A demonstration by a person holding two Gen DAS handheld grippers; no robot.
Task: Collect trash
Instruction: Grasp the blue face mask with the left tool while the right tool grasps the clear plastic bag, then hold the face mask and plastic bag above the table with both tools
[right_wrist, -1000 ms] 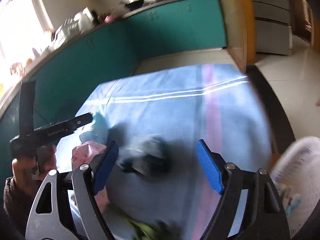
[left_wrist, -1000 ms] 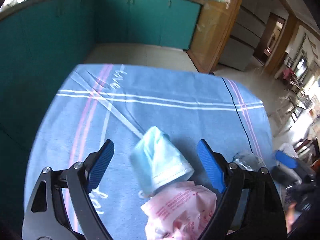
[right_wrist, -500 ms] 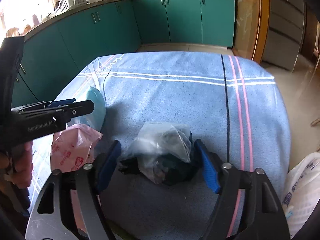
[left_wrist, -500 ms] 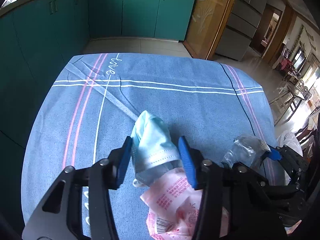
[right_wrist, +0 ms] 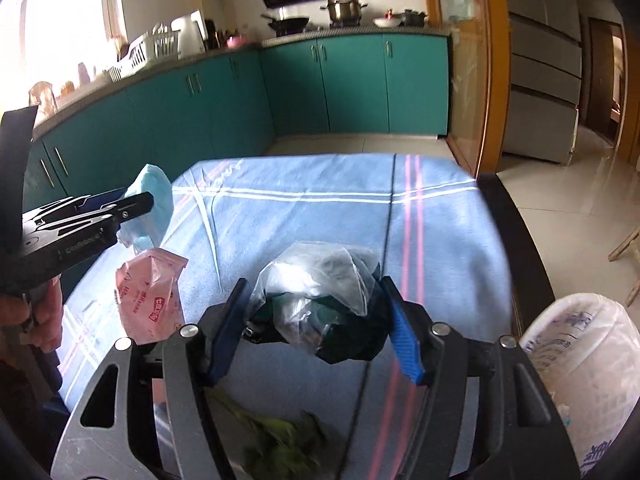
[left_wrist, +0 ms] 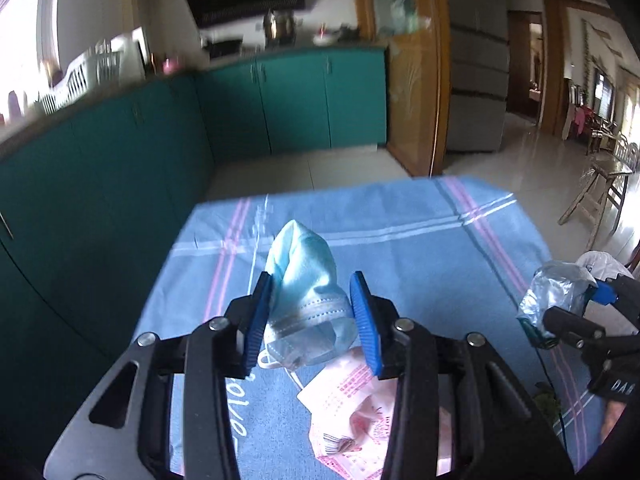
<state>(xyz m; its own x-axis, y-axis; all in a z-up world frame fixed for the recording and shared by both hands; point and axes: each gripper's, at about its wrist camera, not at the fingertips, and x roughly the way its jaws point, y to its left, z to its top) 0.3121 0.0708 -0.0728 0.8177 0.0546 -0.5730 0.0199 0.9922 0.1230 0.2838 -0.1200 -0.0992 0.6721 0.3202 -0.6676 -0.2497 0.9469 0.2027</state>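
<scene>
My left gripper (left_wrist: 312,316) is shut on a light blue face mask (left_wrist: 306,280) and holds it above the blue tablecloth (left_wrist: 400,248); the mask also shows in the right wrist view (right_wrist: 154,204). My right gripper (right_wrist: 316,322) is shut on a crumpled clear plastic bag with dark contents (right_wrist: 324,300), lifted off the cloth; the bag shows at the right of the left wrist view (left_wrist: 556,292). A pink wrapper (left_wrist: 352,412) lies on the cloth below the mask, also in the right wrist view (right_wrist: 150,292).
A white-lined trash bin (right_wrist: 584,364) stands by the table's right side. Green leafy scraps (right_wrist: 280,440) lie at the table's near edge. Teal cabinets (right_wrist: 320,88) run along the back and left. A wooden chair (left_wrist: 600,196) stands on the tiled floor to the right.
Both grippers closed on their items, then lifted them off the cloth: the left with the mask, the right with the plastic bag. The pink wrapper stayed on the table.
</scene>
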